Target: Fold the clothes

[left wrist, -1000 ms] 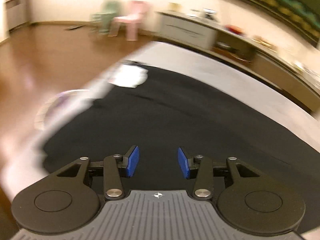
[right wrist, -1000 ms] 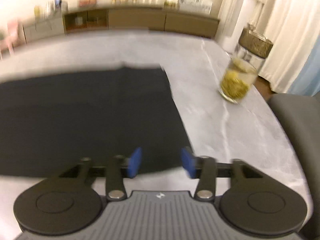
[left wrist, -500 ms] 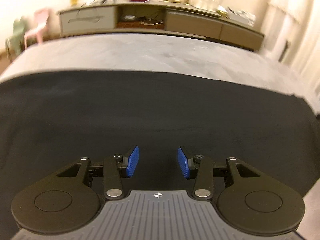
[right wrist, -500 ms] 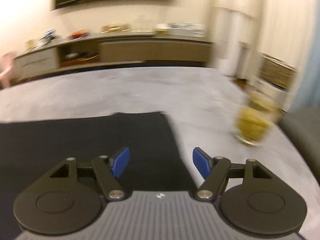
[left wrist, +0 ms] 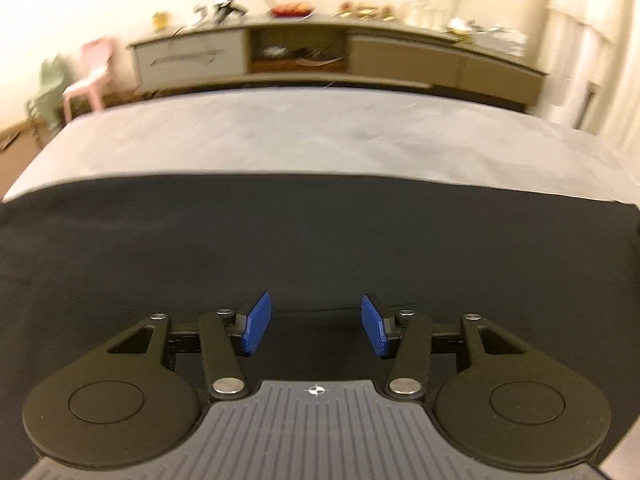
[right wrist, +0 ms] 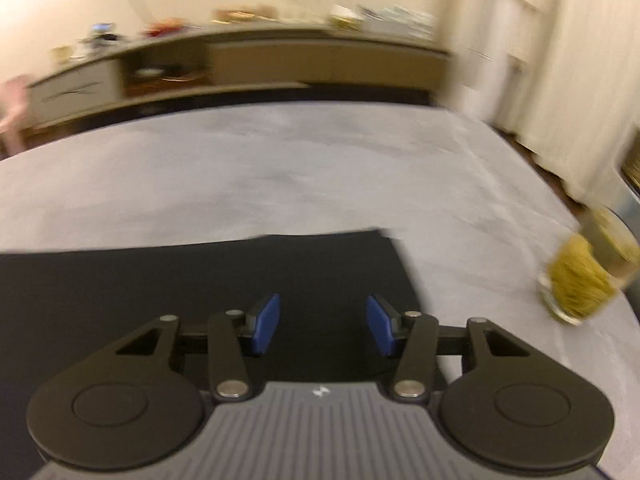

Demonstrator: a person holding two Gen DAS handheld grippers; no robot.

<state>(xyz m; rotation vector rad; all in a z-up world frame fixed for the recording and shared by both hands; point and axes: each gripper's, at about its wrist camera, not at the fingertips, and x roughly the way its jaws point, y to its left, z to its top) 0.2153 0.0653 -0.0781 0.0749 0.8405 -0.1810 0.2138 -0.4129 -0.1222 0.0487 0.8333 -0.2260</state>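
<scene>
Black garment lies flat on the grey desk, far edge straight, right-hand corner squared off near the desk's middle; left gripper above the cloth's near part, blue fingers released, parted, nothing between them. Right gripper over the garment's right end, fingers likewise released and empty; glass jar with yellow contents stands on the desk well apart to the right, blurred.
</scene>
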